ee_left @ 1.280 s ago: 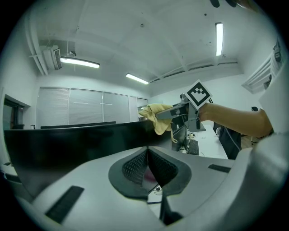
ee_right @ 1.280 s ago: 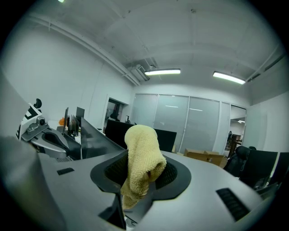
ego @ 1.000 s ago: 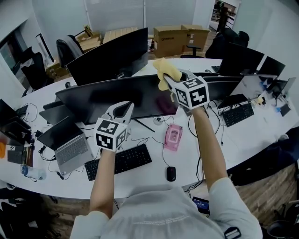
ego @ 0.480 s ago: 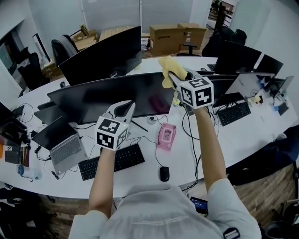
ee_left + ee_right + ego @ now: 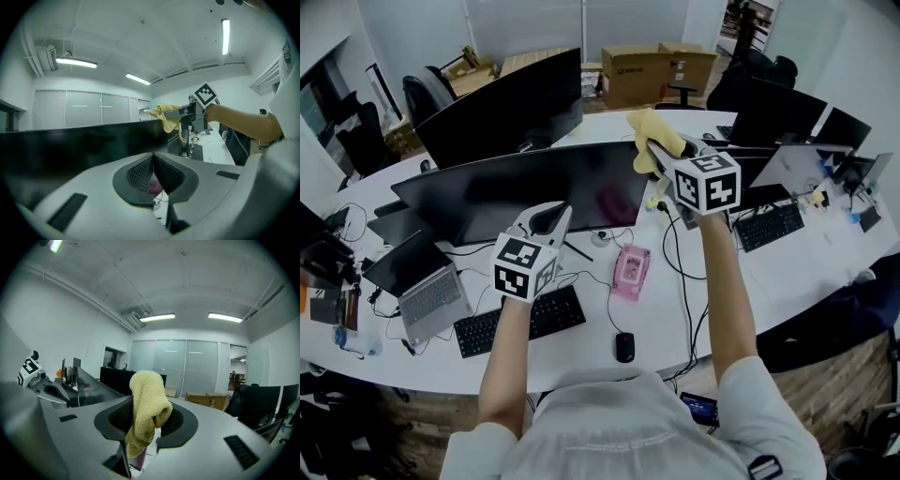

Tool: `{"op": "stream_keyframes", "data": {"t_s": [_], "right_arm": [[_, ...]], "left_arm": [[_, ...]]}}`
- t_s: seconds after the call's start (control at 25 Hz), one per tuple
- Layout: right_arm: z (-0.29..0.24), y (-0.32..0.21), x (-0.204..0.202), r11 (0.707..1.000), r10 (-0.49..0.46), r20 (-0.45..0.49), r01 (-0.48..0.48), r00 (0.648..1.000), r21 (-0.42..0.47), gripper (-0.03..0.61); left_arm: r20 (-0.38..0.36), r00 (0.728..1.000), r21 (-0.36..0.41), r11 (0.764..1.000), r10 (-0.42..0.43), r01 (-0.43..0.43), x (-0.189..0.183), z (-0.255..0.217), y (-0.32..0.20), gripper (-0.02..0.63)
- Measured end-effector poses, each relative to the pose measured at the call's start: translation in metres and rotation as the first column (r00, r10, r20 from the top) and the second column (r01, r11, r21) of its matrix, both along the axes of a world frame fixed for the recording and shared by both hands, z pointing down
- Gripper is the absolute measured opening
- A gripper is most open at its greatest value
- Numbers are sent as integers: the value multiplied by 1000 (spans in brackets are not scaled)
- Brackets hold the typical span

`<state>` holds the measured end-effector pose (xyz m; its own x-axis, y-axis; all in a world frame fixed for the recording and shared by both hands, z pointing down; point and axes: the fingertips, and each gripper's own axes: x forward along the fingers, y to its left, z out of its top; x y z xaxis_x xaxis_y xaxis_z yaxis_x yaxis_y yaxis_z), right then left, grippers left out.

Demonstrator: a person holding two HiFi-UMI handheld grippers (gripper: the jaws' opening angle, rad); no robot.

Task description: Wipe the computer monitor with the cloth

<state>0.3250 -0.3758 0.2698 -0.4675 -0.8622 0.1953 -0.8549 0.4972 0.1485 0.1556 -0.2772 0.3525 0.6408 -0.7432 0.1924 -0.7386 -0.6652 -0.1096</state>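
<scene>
- right gripper (image 5: 658,152) clamped on the yellow cloth (image 5: 653,129); cloth is bunched between the jaws, a lobe standing above them and a tail hanging below
- cloth sits at the top right corner of the wide dark monitor (image 5: 516,192), about 2 o'clock from the screen's middle; just beside the top edge
- left gripper (image 5: 547,218) has its jaws pressed together with nothing between them; it hovers in front of the screen at roughly 6 o'clock from its middle, above the keyboard (image 5: 525,322)
- judged stage: wipe about to start or at its first corner; most of the screen is uncovered by the cloth
- risk: a push at the top edge could rock the monitor back on its stand, since the left gripper is not bracing it
- risk: the cloth is a wad, not spread; the bare jaw tips could scrape the screen if the wad shifts
- risk: the hanging tail could drag on cables at 5 o'clock from the right gripper
- hard to tell: whether the cloth touches the screen or hangs clear of it; no view settles this
- hidden: the monitor's stand is mostly behind the left gripper; the screen's right end is behind the right gripper; smudges on the glass are not readable
</scene>
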Motion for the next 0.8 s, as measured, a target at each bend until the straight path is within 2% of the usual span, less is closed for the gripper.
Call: {"op": "stream_keyframes", "data": {"t_s": [0.32,0.52,0.8], "right_arm": [[6,-2,31,1000,8,-24,-9,1000,-24,152],[25,-4,37,998,-22,-15,21,1000,-65,152],[45,-7,34,994,-45,60,50,997,-92,149]], "left_arm": [[-10,999,-23,999,-36,36,9,5,6,20],[-6,999,-35,998,-52,52,12,9,11,20],[-2,996,-54,994,-92,92,4,17,13,20]]}}
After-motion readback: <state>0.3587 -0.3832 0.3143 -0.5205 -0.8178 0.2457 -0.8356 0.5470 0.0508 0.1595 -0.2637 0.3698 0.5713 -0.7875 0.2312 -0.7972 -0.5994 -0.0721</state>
